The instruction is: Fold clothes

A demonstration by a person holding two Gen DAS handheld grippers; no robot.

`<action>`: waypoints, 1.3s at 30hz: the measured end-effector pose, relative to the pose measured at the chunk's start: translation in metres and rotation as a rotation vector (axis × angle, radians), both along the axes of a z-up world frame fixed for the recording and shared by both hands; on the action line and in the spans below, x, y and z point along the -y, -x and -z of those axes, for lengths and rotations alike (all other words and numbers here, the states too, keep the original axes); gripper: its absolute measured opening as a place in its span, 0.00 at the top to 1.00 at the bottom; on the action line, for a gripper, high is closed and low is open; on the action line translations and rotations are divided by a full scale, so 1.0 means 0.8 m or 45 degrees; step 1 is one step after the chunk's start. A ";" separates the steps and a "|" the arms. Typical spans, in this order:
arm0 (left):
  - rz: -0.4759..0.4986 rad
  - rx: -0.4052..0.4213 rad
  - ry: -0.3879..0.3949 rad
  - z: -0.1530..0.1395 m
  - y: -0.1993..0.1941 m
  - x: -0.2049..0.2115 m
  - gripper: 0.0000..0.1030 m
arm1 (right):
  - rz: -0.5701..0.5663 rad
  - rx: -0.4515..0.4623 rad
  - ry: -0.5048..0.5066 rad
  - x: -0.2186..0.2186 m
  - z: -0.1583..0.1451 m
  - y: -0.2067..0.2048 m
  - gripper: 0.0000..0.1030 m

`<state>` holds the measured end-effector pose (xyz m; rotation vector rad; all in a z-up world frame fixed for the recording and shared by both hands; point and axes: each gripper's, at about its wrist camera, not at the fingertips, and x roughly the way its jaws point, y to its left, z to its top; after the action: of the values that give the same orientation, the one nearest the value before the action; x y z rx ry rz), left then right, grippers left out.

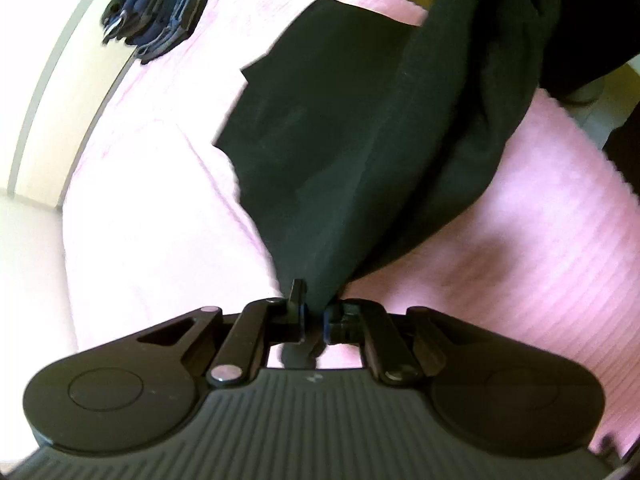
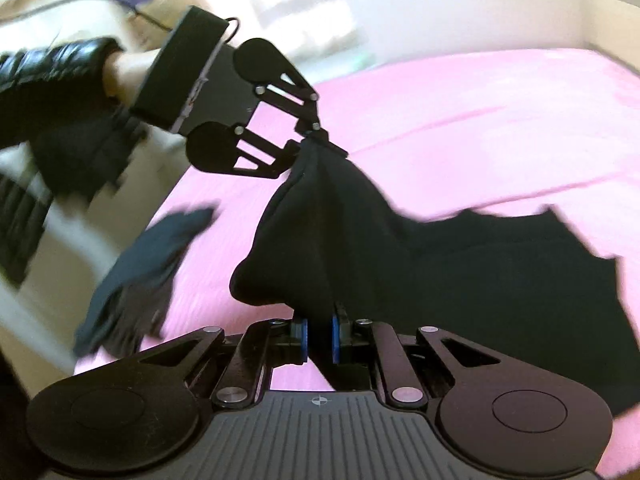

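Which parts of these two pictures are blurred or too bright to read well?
Left wrist view: the pink bed cover is overexposed to near white at left, and the stack of dark clothes is smeared. Right wrist view: the sleeve and the loose dark garment show motion blur; the window area is washed out.

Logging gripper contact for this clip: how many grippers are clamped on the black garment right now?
2. The left gripper pinches one bunched edge of the black garment; the right gripper pinches another nearby, above the pink bedspread.
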<state>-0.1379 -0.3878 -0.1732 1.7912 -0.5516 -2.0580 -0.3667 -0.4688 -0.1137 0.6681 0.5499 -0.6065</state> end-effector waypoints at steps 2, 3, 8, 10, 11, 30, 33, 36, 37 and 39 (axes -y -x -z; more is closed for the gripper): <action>0.044 0.015 0.020 -0.019 0.037 0.041 0.94 | 0.131 0.047 -0.026 0.017 0.000 0.042 0.91; 0.079 0.029 0.030 -0.025 0.060 0.063 0.94 | 0.198 0.065 -0.042 0.024 0.003 0.064 0.91; 0.253 0.089 0.029 -0.013 0.186 0.159 0.94 | 0.530 0.145 -0.179 0.059 0.050 0.176 0.91; 0.294 0.107 0.003 0.013 0.230 0.185 0.94 | 0.643 0.182 -0.261 0.079 0.083 0.219 0.91; 0.305 0.117 -0.014 0.029 0.252 0.199 0.94 | 0.690 0.202 -0.309 0.089 0.105 0.240 0.91; -0.861 -0.367 -0.402 0.119 0.208 0.309 0.70 | 1.023 0.284 -0.615 0.144 0.212 0.314 0.79; -0.977 -0.443 -0.430 0.140 0.197 0.301 0.70 | 1.084 0.216 -0.666 0.147 0.231 0.315 0.79; -1.010 -0.473 -0.415 0.156 0.198 0.303 0.69 | 1.082 0.183 -0.664 0.148 0.239 0.315 0.79; -1.019 -0.482 -0.410 0.160 0.198 0.304 0.68 | 1.081 0.187 -0.670 0.149 0.240 0.317 0.79; -1.037 -0.501 -0.399 0.168 0.199 0.307 0.68 | 1.059 0.184 -0.677 0.152 0.240 0.322 0.79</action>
<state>-0.2974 -0.6335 -0.3075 1.3446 0.5560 -1.8479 -0.6242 -0.5900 -0.3053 1.4603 0.2737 -1.1910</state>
